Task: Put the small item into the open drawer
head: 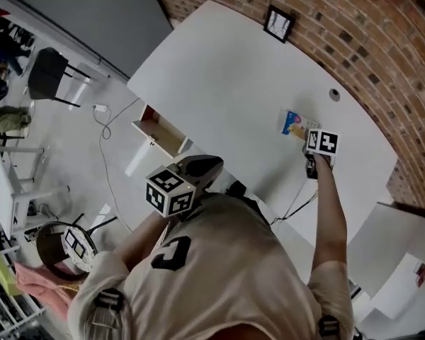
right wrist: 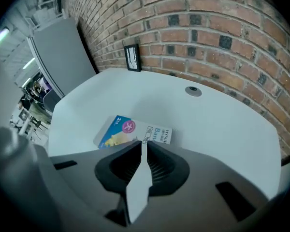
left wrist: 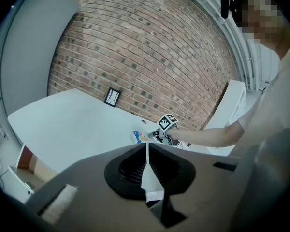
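Approach is the step in hand: the right tongs (right wrist: 143, 141) point down at the packet (right wrist: 134, 131), which lies flat on the counter (head: 227, 83) toward its right end, near the brick wall, with the tips just short of its near edge. These tongs are clenched with nothing between them, so no grasp has begun. The left tongs (left wrist: 146, 146) are clenched and empty too, held close to the person's chest, well apart from the packet. The drawer (head: 159, 132) stands open at the counter's left edge, its wooden inside showing, with a bare stretch of counter between it and the packet. As I judge it, the next move calls for the jaws to part and then take hold of a packet that looks low and flat. That likely means catching it by an edge, since it offers little to jaws coming from above. After that comes a long carry leftward to the drawer. Nothing on the counter stands in that path: a small frame (head: 278, 23) stands by the wall at the far end, and a round grommet (head: 333, 95) sits beyond the packet, both clear of the way. A cable (head: 106, 129) trails on the floor beside the drawer, below the counter, and should not matter.
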Demonstrator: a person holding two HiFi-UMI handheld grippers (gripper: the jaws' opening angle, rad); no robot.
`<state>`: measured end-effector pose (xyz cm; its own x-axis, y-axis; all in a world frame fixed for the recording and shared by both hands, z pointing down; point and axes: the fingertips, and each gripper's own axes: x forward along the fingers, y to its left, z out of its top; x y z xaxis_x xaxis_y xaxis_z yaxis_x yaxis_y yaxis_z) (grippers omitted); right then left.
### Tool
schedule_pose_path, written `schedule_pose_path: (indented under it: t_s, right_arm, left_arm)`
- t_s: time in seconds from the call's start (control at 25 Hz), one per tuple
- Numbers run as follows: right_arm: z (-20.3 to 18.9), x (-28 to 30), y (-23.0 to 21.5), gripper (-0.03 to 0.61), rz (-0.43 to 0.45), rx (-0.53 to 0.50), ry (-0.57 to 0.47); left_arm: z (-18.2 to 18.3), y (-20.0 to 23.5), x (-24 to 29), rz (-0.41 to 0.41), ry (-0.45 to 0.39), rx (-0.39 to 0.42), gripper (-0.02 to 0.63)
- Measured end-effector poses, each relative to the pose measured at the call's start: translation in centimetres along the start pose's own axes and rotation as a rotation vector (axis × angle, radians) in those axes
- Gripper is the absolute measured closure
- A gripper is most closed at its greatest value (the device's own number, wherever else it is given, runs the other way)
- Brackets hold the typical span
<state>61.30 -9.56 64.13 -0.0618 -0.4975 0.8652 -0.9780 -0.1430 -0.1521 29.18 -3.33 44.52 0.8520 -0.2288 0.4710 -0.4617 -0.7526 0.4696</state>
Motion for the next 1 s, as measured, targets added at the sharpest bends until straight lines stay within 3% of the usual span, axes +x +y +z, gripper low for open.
schedule_pose_path:
  t_s: [0.2, 0.4, 0.6, 0.76, 1.0]
  right_arm:
    - [-1.4, 0.1, -0.6, 0.572, -0.031, 0.028, 0.023]
    - [-1.5, 0.3, 0.9, 0.572, -0.068, -0.046, 0.006]
    - [-1.4, 0.5, 3.4, 0.572, -0.025, -0.07, 0.036]
    - [-3.5, 0.1, 5.7, 0.572, -0.022, -0.07, 0.045]
    - [-3.8, 0.4, 9.8, 0.572, 0.056, 0.055, 0.02]
  left_arm:
    - [0.0, 1.6, -2.4, 0.032, -0.03, -0.047, 0.598]
    - [-0.5, 2.4, -4.5, 0.059, -0.053, -0.07, 0.598]
    - [-0.5, 3.5, -6.2, 0.077, -0.072, -0.062, 0.598]
    - [-1.2, 3.8, -7.6, 0.06, -0.062, -0.056, 0.598]
    - [-1.0, 5.5, -9.7, 0.043, -0.077, -0.034, 0.598]
